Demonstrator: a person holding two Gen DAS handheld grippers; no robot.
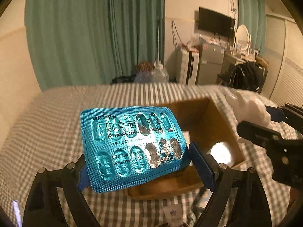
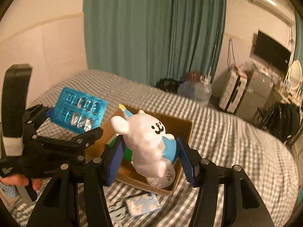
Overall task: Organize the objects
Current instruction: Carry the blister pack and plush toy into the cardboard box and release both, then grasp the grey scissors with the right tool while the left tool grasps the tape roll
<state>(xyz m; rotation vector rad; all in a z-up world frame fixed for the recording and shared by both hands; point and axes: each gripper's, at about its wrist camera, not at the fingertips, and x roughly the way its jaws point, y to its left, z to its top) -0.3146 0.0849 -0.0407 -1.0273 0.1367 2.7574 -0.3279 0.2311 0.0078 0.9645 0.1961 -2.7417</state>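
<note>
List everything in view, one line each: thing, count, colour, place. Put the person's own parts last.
blister pack: one, teal foil, held up above the bed
rabbit figurine: one, white with blue trim, held over the box
cardboard box: one, brown, open, on the bed
round shiny object: one, silvery, inside the box
green item: one, inside the box, mostly hidden
small pouch: one, pale blue, on the bed before the box
bed cover: one, grey-white check
curtain: green, behind the bed
left gripper: black, blue pads, holding the blister pack
right gripper: black, blue pads, around the figurine
</note>
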